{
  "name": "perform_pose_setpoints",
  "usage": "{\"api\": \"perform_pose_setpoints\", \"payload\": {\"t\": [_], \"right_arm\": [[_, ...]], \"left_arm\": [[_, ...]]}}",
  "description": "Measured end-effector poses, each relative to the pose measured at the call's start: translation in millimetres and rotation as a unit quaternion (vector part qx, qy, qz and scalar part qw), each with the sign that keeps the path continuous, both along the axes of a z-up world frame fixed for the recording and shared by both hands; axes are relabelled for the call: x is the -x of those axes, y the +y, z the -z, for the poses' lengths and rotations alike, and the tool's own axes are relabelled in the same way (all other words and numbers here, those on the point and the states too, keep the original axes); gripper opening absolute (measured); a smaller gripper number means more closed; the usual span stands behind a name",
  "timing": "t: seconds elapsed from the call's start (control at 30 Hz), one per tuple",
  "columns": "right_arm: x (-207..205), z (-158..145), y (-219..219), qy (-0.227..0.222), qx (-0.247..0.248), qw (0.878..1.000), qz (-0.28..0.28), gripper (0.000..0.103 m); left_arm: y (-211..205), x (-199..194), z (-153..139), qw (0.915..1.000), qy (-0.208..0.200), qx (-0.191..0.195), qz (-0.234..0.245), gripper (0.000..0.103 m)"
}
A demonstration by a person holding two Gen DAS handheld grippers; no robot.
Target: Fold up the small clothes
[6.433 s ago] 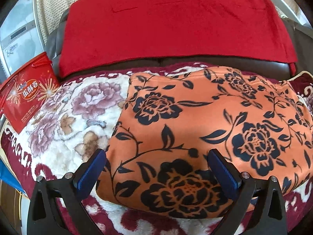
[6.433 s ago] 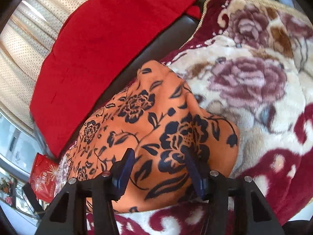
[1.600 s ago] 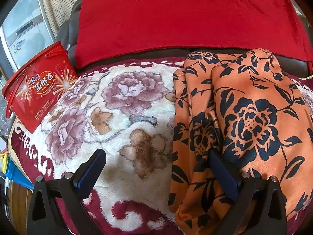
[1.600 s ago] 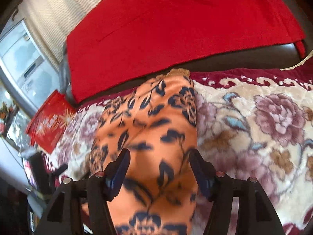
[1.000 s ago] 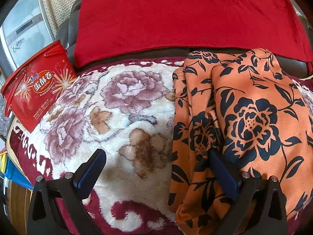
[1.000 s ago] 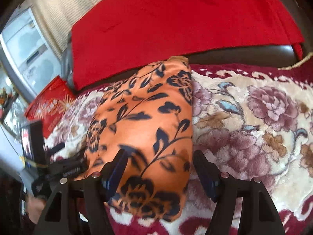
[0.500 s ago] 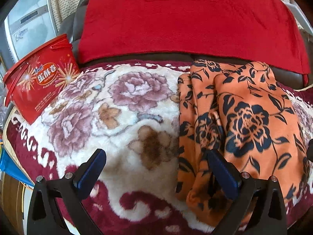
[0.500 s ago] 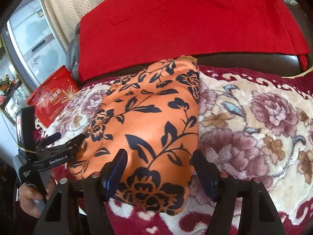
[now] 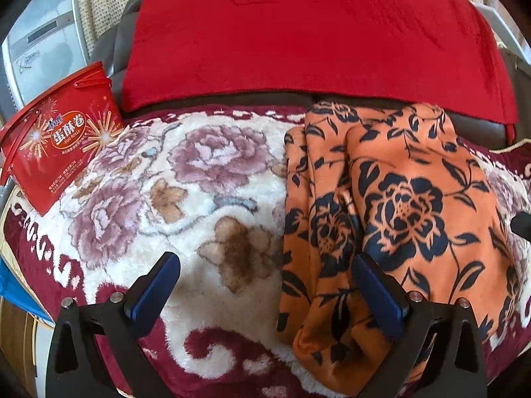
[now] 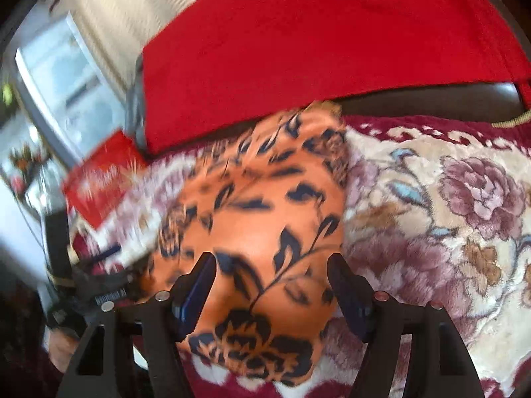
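An orange garment (image 9: 398, 205) with a black flower print lies folded in a long strip on the flowered blanket (image 9: 199, 182). It runs from the sofa back toward me. My left gripper (image 9: 265, 285) is open just above the blanket, its right finger (image 9: 378, 295) over the strip's left edge and its left finger over bare blanket. In the blurred right wrist view the garment (image 10: 259, 199) lies under my open right gripper (image 10: 272, 282), with its near end between the fingers and nothing pinched. The left gripper (image 10: 99, 285) shows at the left there, held by a hand (image 10: 63, 348).
A red egg-roll tub (image 9: 63, 132) stands at the blanket's left corner. A red cloth (image 9: 315, 33) drapes over the dark sofa back. A white appliance (image 9: 39, 39) is behind on the left. The blanket's front edge drops off near a blue object (image 9: 13, 288).
Since several seconds ago the garment went from a wide spread to a narrow strip. In the last second it has lain still; the right wrist view has shifted and blurred.
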State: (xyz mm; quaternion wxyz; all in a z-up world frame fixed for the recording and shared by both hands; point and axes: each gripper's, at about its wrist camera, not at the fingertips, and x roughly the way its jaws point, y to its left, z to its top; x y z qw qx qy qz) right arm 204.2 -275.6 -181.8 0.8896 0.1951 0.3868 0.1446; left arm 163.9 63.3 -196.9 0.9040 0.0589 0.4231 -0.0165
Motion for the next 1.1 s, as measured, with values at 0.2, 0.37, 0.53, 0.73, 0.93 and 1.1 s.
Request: {"api": "perform_pose_setpoints", "payload": {"t": [0.2, 0.37, 0.53, 0.73, 0.93, 1.1], "right_arm": [[-25.2, 20.5, -11.0, 0.044, -0.038, 0.998, 0.023, 0.072], [-37.4, 38.9, -9.7, 0.077, -0.074, 0.994, 0.014, 0.072], [-32.7, 24.5, -20.3, 0.034, -0.08, 0.996, 0.031, 0.072], [-31.0, 7.9, -13.7, -0.01, -0.079, 0.997, 0.012, 0.072], [-38.7, 19.1, 4.7, 0.005, -0.053, 0.999, -0.003, 0.072], [-35.5, 18.0, -13.5, 0.008, -0.092, 0.996, 0.002, 0.072]], "left_arm": [[-15.5, -4.8, 9.2, 0.9986, -0.008, -0.052, -0.006, 0.103], [-12.3, -6.6, 11.1, 0.9987, -0.005, -0.049, -0.013, 0.103], [-15.5, -5.1, 10.2, 0.9978, -0.014, -0.064, -0.013, 0.103], [-16.5, -4.0, 9.8, 0.9977, -0.014, -0.065, -0.016, 0.103], [-16.3, -4.1, 10.1, 0.9976, -0.012, -0.065, -0.02, 0.103], [-13.7, -7.7, -1.2, 0.9984, 0.002, -0.055, -0.013, 0.103]]}}
